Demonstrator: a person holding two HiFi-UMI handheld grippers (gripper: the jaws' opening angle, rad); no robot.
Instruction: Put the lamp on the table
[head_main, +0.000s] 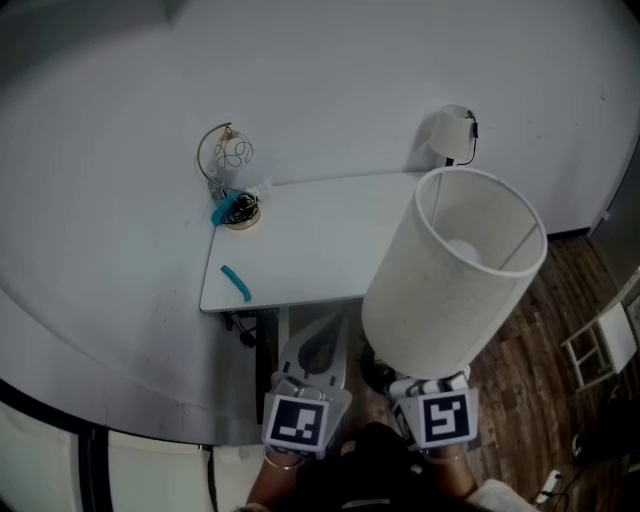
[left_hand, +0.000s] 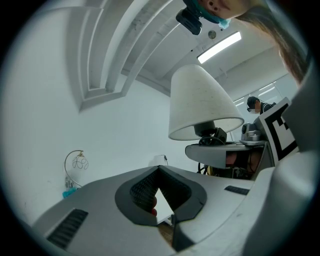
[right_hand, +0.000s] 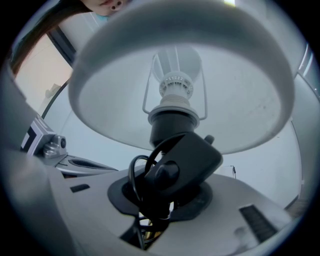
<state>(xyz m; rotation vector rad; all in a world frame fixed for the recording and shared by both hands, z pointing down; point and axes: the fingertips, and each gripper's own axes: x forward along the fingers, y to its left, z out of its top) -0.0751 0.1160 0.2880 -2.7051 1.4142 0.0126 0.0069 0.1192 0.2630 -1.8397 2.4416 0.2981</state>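
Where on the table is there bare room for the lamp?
The table is bare across its middle and visible right. The far left corner is crowded by the gold wire ornament; a teal piece lies near the front left edge.

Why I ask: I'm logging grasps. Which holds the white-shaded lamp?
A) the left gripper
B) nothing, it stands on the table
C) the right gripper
C: the right gripper is closed on the black base of the lamp below its shade. The left gripper carries nothing, and the lamp is not on the table.
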